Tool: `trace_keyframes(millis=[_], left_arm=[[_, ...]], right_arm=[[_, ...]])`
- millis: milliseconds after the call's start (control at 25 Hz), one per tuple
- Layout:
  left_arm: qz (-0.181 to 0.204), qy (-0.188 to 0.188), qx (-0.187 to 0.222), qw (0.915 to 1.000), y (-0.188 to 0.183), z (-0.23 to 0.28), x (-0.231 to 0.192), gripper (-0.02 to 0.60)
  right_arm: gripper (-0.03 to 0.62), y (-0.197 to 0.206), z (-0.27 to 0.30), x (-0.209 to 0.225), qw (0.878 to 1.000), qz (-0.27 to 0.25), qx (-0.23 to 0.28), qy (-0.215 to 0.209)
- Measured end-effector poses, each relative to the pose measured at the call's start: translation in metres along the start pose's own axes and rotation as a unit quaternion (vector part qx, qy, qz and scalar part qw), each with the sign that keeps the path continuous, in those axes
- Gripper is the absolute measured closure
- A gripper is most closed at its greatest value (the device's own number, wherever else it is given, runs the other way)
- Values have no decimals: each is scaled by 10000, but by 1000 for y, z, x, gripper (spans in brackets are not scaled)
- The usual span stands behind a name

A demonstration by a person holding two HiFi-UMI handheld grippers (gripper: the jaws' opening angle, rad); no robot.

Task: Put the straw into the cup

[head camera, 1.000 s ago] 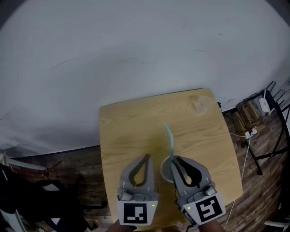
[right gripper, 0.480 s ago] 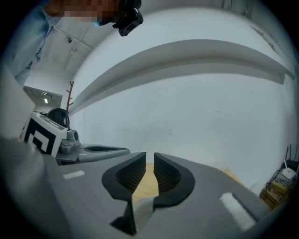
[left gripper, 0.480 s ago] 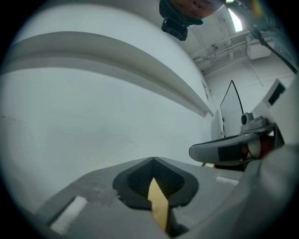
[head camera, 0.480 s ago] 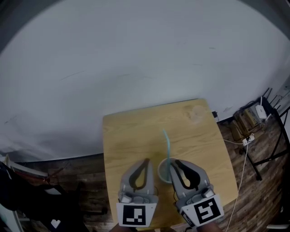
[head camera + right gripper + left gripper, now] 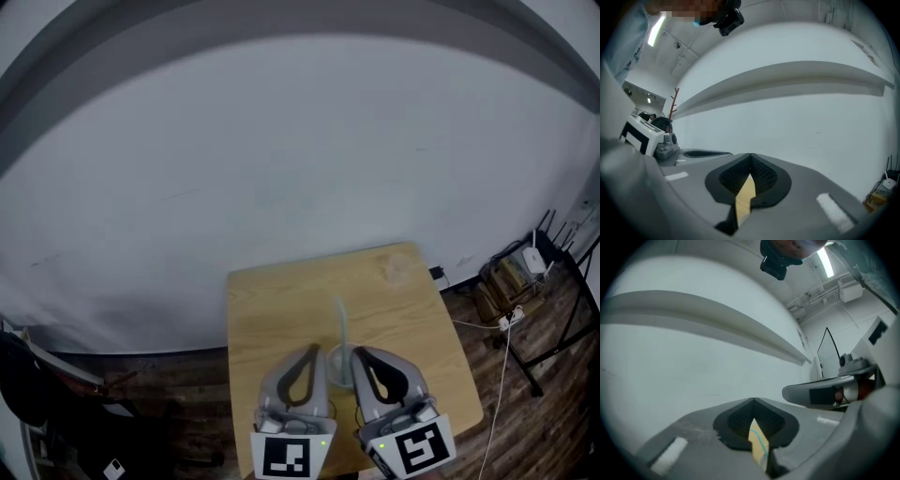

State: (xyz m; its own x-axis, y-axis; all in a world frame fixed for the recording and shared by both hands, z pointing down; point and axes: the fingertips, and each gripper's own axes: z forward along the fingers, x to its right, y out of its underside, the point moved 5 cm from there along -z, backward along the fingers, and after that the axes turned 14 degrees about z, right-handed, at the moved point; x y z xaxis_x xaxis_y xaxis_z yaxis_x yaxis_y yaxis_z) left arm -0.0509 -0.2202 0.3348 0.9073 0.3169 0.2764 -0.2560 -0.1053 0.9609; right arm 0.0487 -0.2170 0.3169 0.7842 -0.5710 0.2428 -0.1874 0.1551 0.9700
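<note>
A pale cup (image 5: 339, 367) stands near the front of the small wooden table (image 5: 281, 300), and a thin light-blue straw (image 5: 339, 323) rises out of it, leaning away from me. My left gripper (image 5: 308, 350) is just left of the cup, its fingertips meeting with nothing between them. My right gripper (image 5: 360, 352) is just right of the cup, also shut and holding nothing. In the left gripper view the left gripper (image 5: 753, 401) has its tips together, and the straw (image 5: 760, 442) shows through the slot behind them. In the right gripper view the right gripper (image 5: 750, 155) frames only table wood.
A faint round clear object (image 5: 396, 269) lies at the table's far right corner. A white wall (image 5: 300, 169) stands behind the table. Cables and boxes (image 5: 511, 272) lie on the wooden floor at the right, and dark clutter (image 5: 28, 384) lies at the left.
The table, cup and both grippers have slid lower and look smaller in the head view, with more wall showing. The straw stays in the cup. Both grippers stay shut beside it.
</note>
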Motion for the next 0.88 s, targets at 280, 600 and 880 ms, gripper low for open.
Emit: trace_keyframes(millis=[280, 600, 880], left_arm=[[2255, -281, 2228, 9480, -90, -8, -11, 563], [473, -217, 613, 9968, -51, -23, -2, 563], [28, -265, 444, 9987, -48, -27, -5, 563]], right_arm=[[587, -31, -16, -10, 9993, -197, 314, 55], [588, -51, -24, -16, 9979, -377, 520, 47], [588, -56, -25, -15, 9965, -441, 712, 78]])
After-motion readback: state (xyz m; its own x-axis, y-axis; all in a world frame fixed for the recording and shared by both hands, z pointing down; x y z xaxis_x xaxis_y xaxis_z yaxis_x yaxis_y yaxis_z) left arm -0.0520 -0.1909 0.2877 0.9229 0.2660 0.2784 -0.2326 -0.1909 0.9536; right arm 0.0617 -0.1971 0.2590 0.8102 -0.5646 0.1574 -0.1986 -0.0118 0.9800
